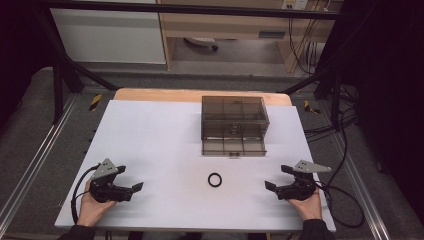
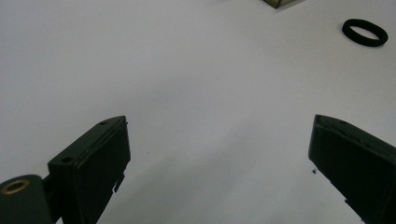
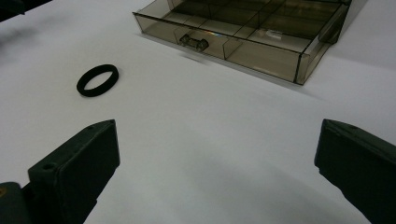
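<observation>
ring: black ring (image 1: 215,179) lies flat on the white desk (image 1: 150,150), midway between your two grippers and well apart from both; it sits in front of the drawer, not touching it.
drawer: smoky clear organiser box (image 1: 234,116) stands at the far middle of the desk; its drawer (image 1: 233,146) is pulled out toward you, compartments open on top, handle (image 3: 194,42) at the front edge.
left gripper: left gripper (image 1: 131,179) rests low at the near left of the desk, fingers spread wide with bare desk between them; in the left gripper view the ring shows far off at the upper right (image 2: 364,32).
right gripper: right gripper (image 1: 276,177) rests at the near right, fingers spread wide, nothing between them; in the right gripper view the ring lies ahead and to the left (image 3: 97,80), the drawer beyond (image 3: 243,32).
step in hand: judged as the approach to pick the ring up, likely for a drawer compartment.
choice of hand: either gripper is about as near; pick one and keep the other parked so they don't crowd each other.
how to grip: the ring is thin and flat, so come down steep, put one finger inside the hole and one outside, and pinch the band; a straddle across the whole ring would likely skate it along the smooth sheet.
watch: keep fingertips just touching the desk before closing; lift straight up, then check the ring hangs held before you carry it over the drawer's front wall.
</observation>
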Tool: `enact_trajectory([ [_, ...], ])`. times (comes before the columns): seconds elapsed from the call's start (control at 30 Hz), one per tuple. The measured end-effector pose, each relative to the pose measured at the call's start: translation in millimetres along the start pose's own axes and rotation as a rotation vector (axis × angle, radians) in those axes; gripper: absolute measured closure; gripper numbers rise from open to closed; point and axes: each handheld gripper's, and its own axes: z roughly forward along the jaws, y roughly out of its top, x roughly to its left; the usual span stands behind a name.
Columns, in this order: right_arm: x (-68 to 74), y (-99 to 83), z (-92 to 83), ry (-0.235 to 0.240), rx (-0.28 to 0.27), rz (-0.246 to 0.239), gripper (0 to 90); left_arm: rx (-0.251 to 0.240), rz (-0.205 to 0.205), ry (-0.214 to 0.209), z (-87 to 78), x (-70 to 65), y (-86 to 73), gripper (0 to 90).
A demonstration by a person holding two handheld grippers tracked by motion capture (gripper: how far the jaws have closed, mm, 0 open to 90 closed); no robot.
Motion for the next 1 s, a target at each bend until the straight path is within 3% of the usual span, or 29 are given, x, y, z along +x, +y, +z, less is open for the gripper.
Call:
enact_trajectory([
  [1.0,8.7,3.4,9.9,0.013,0.037,-0.020,0.8,0.002,-0.003,-0.013,1.5,-2.2,-0.9,6.0],
])
